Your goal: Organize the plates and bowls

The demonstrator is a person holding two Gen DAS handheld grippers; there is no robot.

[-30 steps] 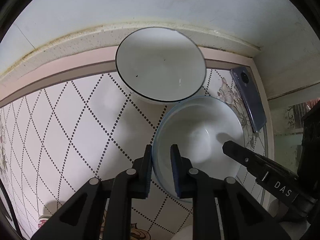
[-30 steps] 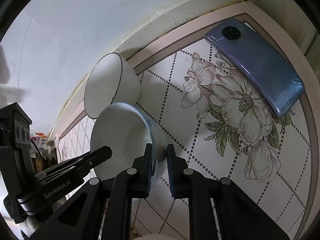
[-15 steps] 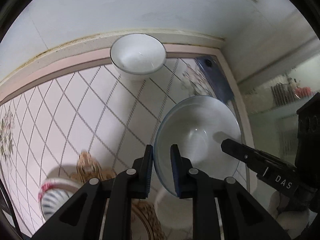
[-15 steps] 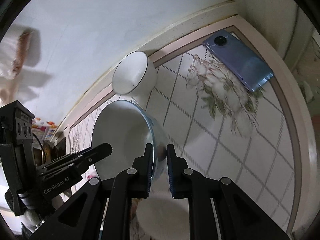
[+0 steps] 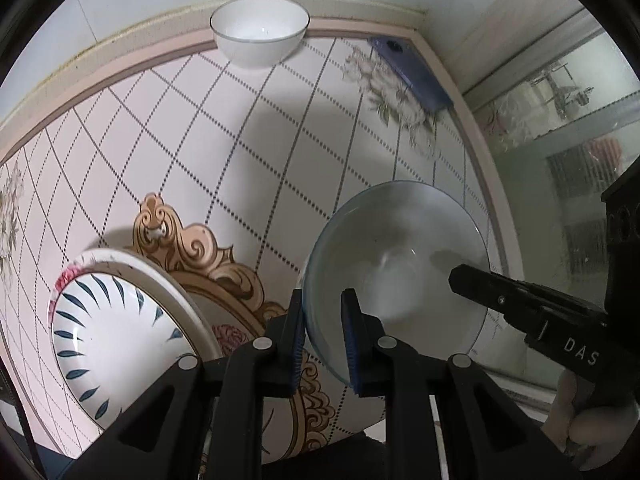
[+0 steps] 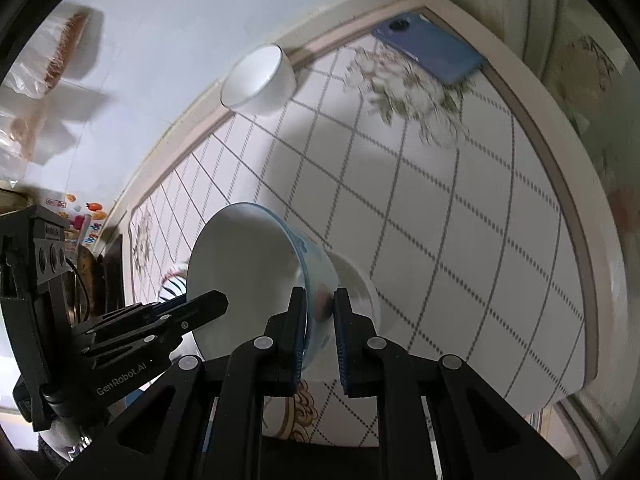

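A white bowl with a pale blue rim (image 5: 396,276) (image 6: 248,276) hangs above the table, gripped from both sides. My left gripper (image 5: 322,300) is shut on its near rim, one pad inside and one outside. My right gripper (image 6: 319,300) is shut on the opposite rim, over the blue pattern on the bowl's outside. Each gripper shows in the other's view: the right gripper (image 5: 464,280) and the left gripper (image 6: 216,304). A plain white bowl (image 5: 260,36) (image 6: 256,80) stands at the back by the wall. A bowl with dark blue leaf strokes (image 5: 116,332) sits low on the left.
A blue phone (image 5: 408,72) (image 6: 432,52) lies at the table's far right corner. Another white dish (image 6: 360,284) sits on the table just under the held bowl. The patterned tablecloth (image 5: 240,160) runs to the wall. A glass-fronted cabinet (image 5: 560,140) stands past the right edge.
Both grippers have drawn back from the wall and risen with the blue-rimmed bowl between them. The white bowl and the phone now look farther off. The leaf-patterned bowl has come into view.
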